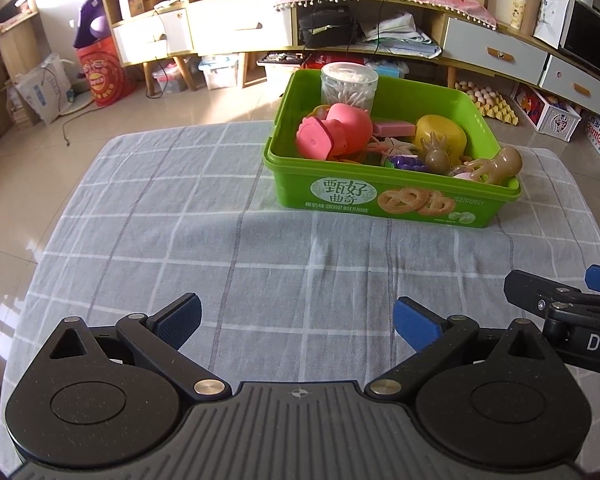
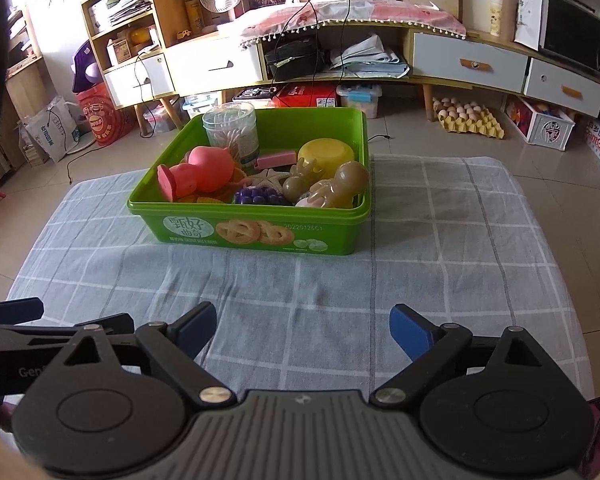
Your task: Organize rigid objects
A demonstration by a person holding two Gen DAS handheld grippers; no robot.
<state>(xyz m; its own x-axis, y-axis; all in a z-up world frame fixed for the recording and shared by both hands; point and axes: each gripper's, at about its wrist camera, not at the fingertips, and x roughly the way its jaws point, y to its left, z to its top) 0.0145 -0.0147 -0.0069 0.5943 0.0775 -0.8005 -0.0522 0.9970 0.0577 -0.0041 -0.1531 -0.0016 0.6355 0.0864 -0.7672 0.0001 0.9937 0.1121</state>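
A green cookie box (image 1: 380, 204) (image 2: 260, 236) stands on the checked grey cloth and holds several toys: a pink figure (image 1: 332, 128) (image 2: 200, 172), a yellow bowl (image 1: 440, 132) (image 2: 326, 154), purple grapes (image 1: 406, 162) (image 2: 256, 196), two tan figures (image 1: 500, 164) (image 2: 340, 186), a pink block (image 1: 394, 127) and a clear tub of cotton swabs (image 1: 349, 86) (image 2: 231, 130). My left gripper (image 1: 298, 322) hovers open over bare cloth, well short of the box. My right gripper (image 2: 302, 330) is likewise open with nothing between its blue pads.
The cloth-covered table (image 1: 180, 220) (image 2: 440, 248) ends at the left, right and far edges, with tiled floor beyond. The right gripper's fingers (image 1: 560, 300) poke into the left view; the left one's fingers (image 2: 16, 308) show in the right view. Cabinets (image 2: 468, 64) line the back wall.
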